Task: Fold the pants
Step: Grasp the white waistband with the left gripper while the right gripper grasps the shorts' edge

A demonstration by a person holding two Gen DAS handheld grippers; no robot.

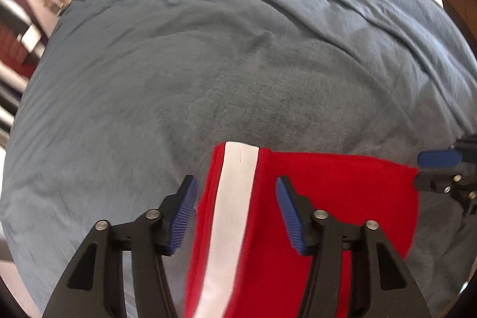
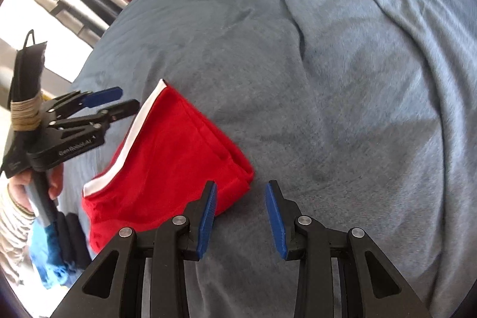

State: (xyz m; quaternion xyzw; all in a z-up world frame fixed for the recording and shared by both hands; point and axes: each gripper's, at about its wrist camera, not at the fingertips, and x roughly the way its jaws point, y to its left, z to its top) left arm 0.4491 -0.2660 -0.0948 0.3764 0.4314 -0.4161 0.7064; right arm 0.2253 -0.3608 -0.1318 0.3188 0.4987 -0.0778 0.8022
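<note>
Left wrist view: a grey-blue blanket (image 1: 238, 64), rumpled into long creases along its far side, fills nearly the whole field and carries everything else. On its near part lie the red pants (image 1: 328, 192), folded into a compact flat packet, with a broad white side stripe (image 1: 235, 192) running lengthwise along the packet's left portion. The left gripper (image 1: 235, 213) hangs above the pants, pointing steeply down, its jaws apart; the blue ribbed pads (image 1: 182, 219) straddle the stripe without pressing the cloth, and nothing is clamped between them. At the pants' right corner the tip of the right gripper (image 1: 438, 169) shows, one blue pad above a black finger, close to the red edge; whether it touches the cloth cannot be told from here.

Right wrist view: the same pants (image 2: 167, 166) lie on the blanket (image 2: 342, 79), the stripe (image 2: 131, 133) edging the side farthest from this camera. The right gripper (image 2: 240, 213) stands just beside the pants' nearest corner, jaws apart and empty, its left pad (image 2: 207, 219) over the red edge and the other over bare blanket. Beyond the pants, the left gripper (image 2: 125, 100) is seen side-on with a gap between its fingers, its handle held in a person's hand (image 2: 32, 184) with a striped sleeve (image 2: 12, 228). Below that hand lies a heap of blue and dark clothing (image 2: 56, 252).
</note>
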